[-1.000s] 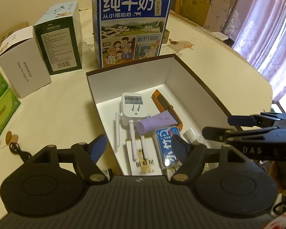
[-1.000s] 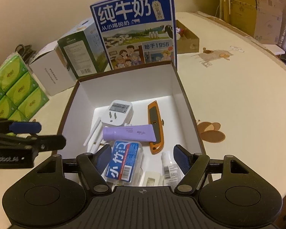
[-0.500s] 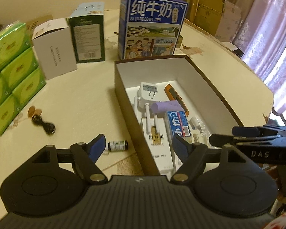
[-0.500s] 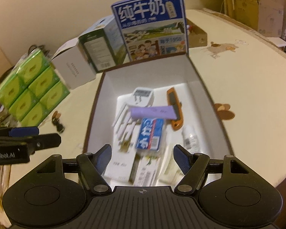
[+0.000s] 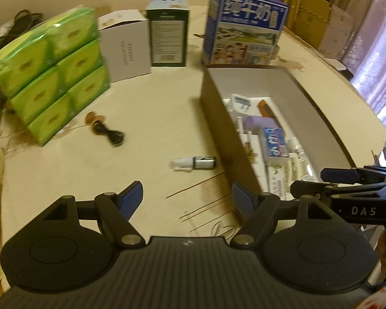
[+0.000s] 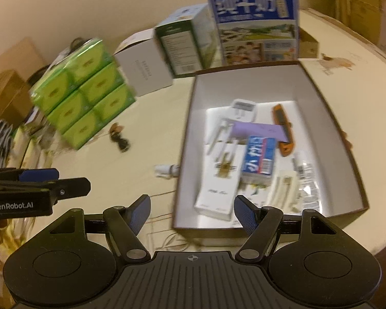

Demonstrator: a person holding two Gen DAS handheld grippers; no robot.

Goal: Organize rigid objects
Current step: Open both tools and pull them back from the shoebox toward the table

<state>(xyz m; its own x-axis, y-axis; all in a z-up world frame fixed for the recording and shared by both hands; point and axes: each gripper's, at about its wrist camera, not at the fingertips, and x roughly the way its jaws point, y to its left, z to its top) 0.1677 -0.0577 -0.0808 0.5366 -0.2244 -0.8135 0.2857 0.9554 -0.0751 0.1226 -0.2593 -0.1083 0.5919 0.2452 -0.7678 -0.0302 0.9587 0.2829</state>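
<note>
Left wrist view: the left gripper [image 5: 186,197] had swung away from the box [image 5: 226,139], jaws wide and empty, bringing a small bottle [image 5: 193,163] on the table [image 5: 146,118] into line, probably the next pick.

Right wrist view: the right gripper [image 6: 191,212], likewise open and empty, had backed off the box's near edge.

Your left tongs [image 5: 187,197] are matte black, with two round housings flanking a ribbed centre block that carries a small crosshair mark. Silver pivot screws pin the angled linkage arms, and the fingers [image 5: 133,194] end in blue pads. Your right tongs [image 6: 192,209] are built the same way. Seen side-on, one body reads "GenRobot.AI" in white lettering, the other "DAS".
</note>
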